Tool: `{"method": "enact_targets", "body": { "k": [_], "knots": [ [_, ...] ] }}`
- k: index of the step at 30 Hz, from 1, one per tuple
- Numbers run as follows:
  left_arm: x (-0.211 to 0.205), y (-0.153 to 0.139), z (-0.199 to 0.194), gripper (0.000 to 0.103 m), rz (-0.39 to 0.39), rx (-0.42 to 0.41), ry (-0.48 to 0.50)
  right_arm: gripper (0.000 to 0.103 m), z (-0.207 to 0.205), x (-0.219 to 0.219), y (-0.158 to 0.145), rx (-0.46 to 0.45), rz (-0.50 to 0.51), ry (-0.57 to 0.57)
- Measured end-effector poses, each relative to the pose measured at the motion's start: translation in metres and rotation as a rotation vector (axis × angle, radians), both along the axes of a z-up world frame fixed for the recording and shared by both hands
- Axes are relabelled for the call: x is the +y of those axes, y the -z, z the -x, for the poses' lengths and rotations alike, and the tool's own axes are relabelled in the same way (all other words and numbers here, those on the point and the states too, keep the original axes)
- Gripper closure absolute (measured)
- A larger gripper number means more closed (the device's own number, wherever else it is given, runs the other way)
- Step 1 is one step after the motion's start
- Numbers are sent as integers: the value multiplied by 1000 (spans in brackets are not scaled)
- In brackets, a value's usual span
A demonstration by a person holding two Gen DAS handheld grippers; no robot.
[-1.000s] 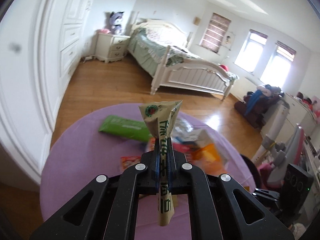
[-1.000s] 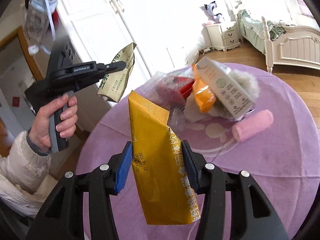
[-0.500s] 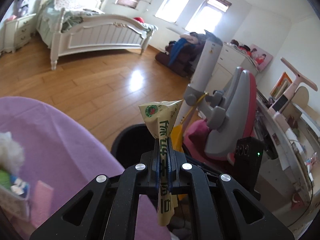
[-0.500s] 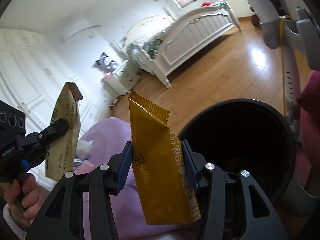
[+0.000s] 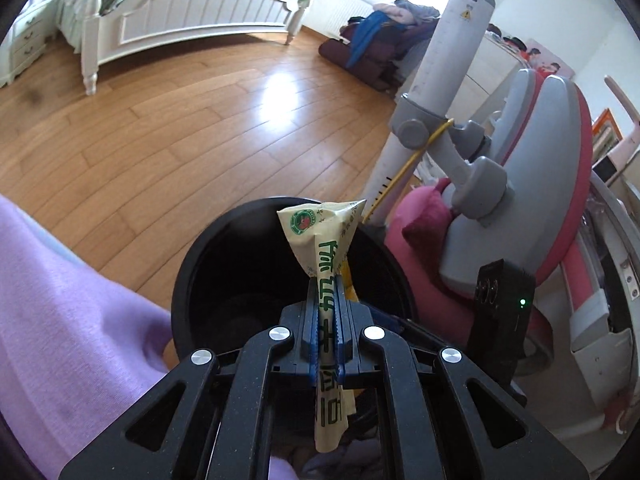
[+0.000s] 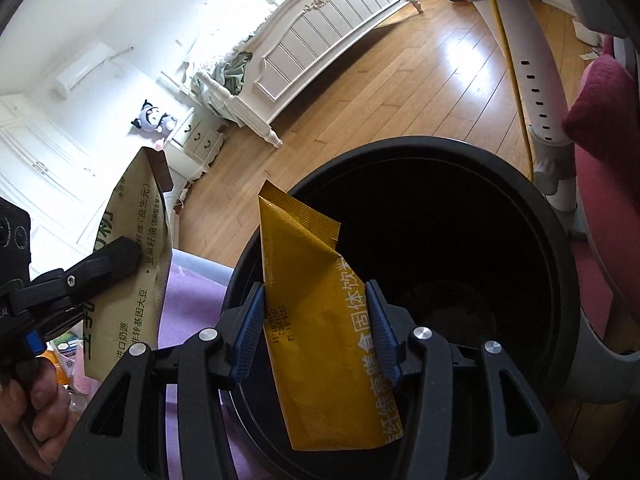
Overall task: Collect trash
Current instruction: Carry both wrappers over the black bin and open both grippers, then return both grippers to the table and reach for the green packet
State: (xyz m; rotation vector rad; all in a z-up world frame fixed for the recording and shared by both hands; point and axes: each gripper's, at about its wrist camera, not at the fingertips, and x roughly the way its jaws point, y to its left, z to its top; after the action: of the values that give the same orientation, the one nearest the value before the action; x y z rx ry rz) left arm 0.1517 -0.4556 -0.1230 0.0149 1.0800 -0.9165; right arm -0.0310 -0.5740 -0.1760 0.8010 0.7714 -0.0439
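Right wrist view: black bin [image 6: 460,240] on wood floor, bottom dim, contents unreadable.
Table: purple cloth [image 5: 60,320] beside the bin, mostly cut off.
Right gripper [image 6: 316,336]: jaws clamp gold sachet [image 6: 320,320] upright over the bin mouth.
Left gripper [image 5: 325,332]: jaws pinch beige wrapper [image 5: 320,240] near the rim, lower end hidden.

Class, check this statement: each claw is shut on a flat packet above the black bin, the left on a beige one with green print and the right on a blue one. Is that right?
One detail is wrong. The right claw grips a yellow packet, not a blue one, as the right wrist view shows. The rest holds: the left claw is shut on the beige packet with green print, and both hang above the black bin.
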Motion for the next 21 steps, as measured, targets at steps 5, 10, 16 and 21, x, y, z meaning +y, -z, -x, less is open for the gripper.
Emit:
{"method": "enact_targets", "body": {
  "k": [5,10,16,21],
  "knots": [
    [3,-4,5,42,-43,-34,-28,27,5,-3,-4,3,-18,29],
    [28,-27,18,34,-17,-96,-34,27,10,5,-21,-32,-8,21],
    [80,-76,47,23,71,-191,-69,27,2,43,-62,-116,45,-73],
    [152,-115,64,22,123,-277,-145,27,-18,100,-104,-199,128,-238]
  ]
}}
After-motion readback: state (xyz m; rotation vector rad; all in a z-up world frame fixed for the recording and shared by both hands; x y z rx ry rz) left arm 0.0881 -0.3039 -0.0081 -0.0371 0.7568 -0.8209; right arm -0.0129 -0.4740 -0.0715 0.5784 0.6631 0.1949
